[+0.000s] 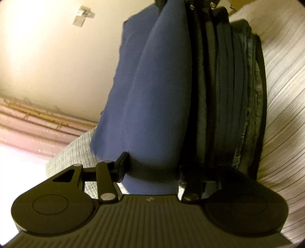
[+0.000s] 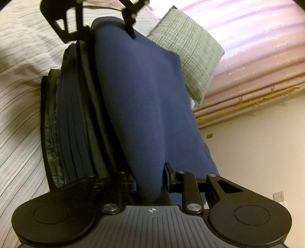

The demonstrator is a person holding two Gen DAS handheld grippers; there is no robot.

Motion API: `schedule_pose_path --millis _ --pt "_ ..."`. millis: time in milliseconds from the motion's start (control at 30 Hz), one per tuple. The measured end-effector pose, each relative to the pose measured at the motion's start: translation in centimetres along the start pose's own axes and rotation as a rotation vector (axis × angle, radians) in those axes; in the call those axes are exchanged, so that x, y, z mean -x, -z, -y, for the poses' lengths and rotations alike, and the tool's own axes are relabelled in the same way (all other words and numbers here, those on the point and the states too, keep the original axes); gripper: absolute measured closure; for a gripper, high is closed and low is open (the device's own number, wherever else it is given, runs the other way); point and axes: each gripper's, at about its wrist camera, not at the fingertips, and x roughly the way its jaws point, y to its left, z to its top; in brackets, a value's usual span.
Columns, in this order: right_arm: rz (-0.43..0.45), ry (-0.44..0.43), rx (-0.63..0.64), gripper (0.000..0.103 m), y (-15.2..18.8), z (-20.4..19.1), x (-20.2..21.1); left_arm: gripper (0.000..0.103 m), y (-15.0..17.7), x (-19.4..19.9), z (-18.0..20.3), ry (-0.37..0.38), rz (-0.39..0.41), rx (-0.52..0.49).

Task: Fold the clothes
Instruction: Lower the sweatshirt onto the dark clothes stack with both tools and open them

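Two grippers hold one folded navy garment (image 1: 158, 106) from opposite ends, directly over a stack of folded dark clothes (image 1: 228, 106) on a striped bedsheet (image 1: 282, 114).

Left wrist view: the left gripper (image 1: 152, 169) pinches the near end of the navy garment, its jaws pressed against the thick fold. The garment runs away from the camera and touches the stack along its side. The right gripper (image 1: 183, 5) shows at the far end, at the top edge. A cream wall (image 1: 57, 66) and pink curtain (image 1: 28, 129) lie to the left.

Right wrist view: the right gripper (image 2: 150, 181) clamps the opposite end of the navy garment (image 2: 148, 95), fingers closed on the fabric roll. The stack of folded dark clothes (image 2: 72, 118) sits just beside it on the bedsheet (image 2: 19, 95). The left gripper (image 2: 106, 28) grips the far end. A grey checked pillow (image 2: 190, 57) lies near the garment's far side.

Hazards, as judged from this state:
- Uneven release: if one gripper opens first, the free end likely drops and the fold opens.
- Misalignment: if the garment lands off the stack's edges, it may slide onto the sheet.
- Snagging: withdrawing the fingers along the stack may drag the upper layers and disturb them.
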Motion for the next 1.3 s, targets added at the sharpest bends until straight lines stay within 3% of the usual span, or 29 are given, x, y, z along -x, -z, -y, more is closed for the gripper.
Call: schedule_pose_path --millis 167,233,300,433,633,833,933,1200,1300 --pt "-0.021 0.01 -0.023 0.078 0.9 -1.7 1.8 0.056 0.7 1.1 -0.9 0.014 0.017 0.051" --pt "-0.023 0.012 -0.033 0.078 1.1 -1.9 1.9 0.06 0.5 1.7 -0.6 0.035 0.013 0.061" --pt "-0.025 0.011 -0.044 0.078 1.3 -2.2 2.0 0.064 0.9 -1.1 -2.2 0.046 0.006 0.081" --pt "-0.006 0.002 -0.079 0.079 0.8 -1.4 3.1 0.07 0.8 0.4 -2.7 0.032 0.012 0.107" --pt "-0.032 0.005 -0.017 0.078 1.2 -3.1 2.8 0.068 0.5 -0.6 -1.9 0.066 -0.011 0.061" --pt "-0.056 -0.004 -0.045 0.076 1.2 -2.8 3.8 0.062 0.8 0.0 -3.2 0.086 -0.036 0.113" --pt "-0.076 -0.023 -0.077 0.043 1.7 -3.1 4.5 0.062 1.3 0.8 -3.7 0.095 -0.065 0.178" --pt "-0.133 -0.063 -0.199 0.042 2.8 -4.4 7.1 0.062 2.6 4.6 -4.3 0.121 -0.155 0.436" --pt "-0.157 -0.108 -0.282 0.042 3.1 -5.1 8.3 0.057 2.8 6.3 -4.0 0.134 -0.176 0.523"
